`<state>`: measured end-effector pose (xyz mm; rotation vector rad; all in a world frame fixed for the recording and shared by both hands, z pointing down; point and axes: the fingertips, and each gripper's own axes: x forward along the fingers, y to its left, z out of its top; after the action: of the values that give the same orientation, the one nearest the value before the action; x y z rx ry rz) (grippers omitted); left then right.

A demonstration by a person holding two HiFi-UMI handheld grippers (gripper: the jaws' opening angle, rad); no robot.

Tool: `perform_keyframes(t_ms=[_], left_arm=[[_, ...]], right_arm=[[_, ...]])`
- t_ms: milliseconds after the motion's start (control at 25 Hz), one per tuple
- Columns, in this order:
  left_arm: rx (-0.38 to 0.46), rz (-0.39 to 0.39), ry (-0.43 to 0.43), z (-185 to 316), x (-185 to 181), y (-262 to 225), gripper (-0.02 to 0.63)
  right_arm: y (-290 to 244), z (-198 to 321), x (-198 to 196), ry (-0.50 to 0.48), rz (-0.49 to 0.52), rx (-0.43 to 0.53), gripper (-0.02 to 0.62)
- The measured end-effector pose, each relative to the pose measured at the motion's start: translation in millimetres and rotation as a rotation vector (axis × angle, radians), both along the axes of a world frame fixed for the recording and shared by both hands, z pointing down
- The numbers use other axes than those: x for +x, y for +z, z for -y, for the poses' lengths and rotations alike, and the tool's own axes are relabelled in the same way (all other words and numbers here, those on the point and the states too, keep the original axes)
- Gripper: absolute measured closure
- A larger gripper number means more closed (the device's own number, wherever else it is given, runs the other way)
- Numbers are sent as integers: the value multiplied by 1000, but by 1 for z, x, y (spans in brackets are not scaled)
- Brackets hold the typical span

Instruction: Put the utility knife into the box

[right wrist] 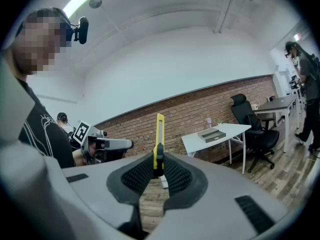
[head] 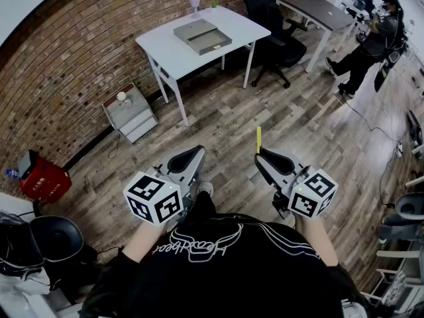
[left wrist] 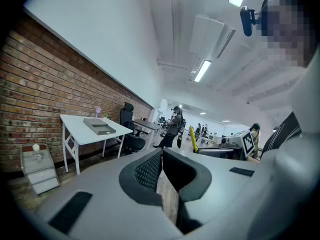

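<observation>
Right gripper (right wrist: 159, 160) clamps the yellow utility knife (right wrist: 159, 129) upright; left gripper (left wrist: 162, 153) is closed, empty; shirt lettering (head: 199, 247) is illegible.

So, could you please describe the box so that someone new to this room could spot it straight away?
Look along the brick wall to the white table standing beside it. The box lies flat near the table's middle: low, grey and rectangular, the largest thing there, unlike the small pale purple ornament at the table's far edge.
</observation>
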<state>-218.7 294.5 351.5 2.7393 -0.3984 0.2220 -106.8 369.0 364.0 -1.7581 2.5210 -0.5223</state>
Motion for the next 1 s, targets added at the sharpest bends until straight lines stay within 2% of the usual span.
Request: perform_keyframes(t_ms=[240,560,760,1000], left_arm=[[-25,-4,-15,13,-1,7,574],[-60,25,24,44,17,22,575],[-100,47,38,80,32,38,575],[-153,82,30,146,41,59,575]], right_arm=[[6,11,3,9,5,-9,531],[24,43,17,49,31,-40,531],[38,79,31,77,46,-62,531],[55,147,37,65,65,-112,531]])
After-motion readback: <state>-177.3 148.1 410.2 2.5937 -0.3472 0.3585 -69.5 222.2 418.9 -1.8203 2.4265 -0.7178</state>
